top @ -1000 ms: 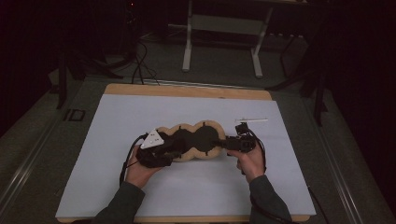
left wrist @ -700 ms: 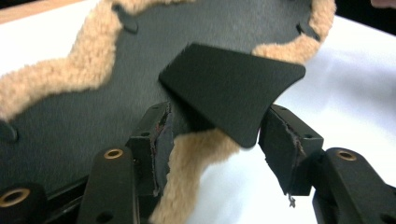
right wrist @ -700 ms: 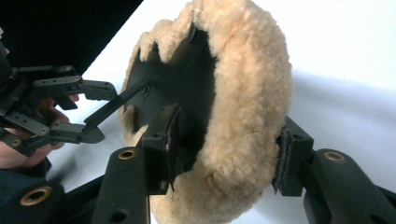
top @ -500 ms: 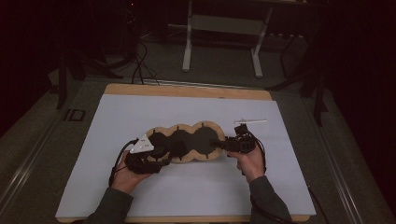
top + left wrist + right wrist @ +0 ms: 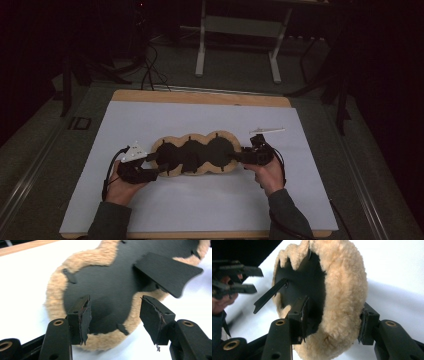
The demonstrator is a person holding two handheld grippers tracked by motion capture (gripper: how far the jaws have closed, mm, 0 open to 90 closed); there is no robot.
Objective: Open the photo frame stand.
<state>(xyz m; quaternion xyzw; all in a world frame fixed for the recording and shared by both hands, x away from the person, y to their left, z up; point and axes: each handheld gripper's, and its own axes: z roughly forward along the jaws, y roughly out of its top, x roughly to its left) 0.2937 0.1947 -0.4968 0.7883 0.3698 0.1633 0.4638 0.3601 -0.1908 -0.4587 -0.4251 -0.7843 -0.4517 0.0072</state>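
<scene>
A long three-lobed pad (image 5: 195,152), black in the middle with a tan fleece rim, lies on the white table cover (image 5: 210,205). My right gripper (image 5: 235,159) is shut on its right end. In the right gripper view the jaws (image 5: 332,320) pinch the fleece rim (image 5: 342,290) and hold that end tilted up. My left gripper (image 5: 159,167) stands open at the pad's left end, its jaws (image 5: 115,317) spread over the rim (image 5: 107,290) without touching it. A stiff black flap (image 5: 170,272) sticks up from the pad's black face.
The white cover lies on a wooden tabletop (image 5: 200,97). A thin pale strip (image 5: 267,130) shows just beyond the right gripper. Metal stand legs (image 5: 200,50) and cables (image 5: 150,70) are on the dark floor behind the table.
My left gripper has drawn back a little to the left and toward the person, away from the pad's left end. The right gripper has stayed put on the right end.
</scene>
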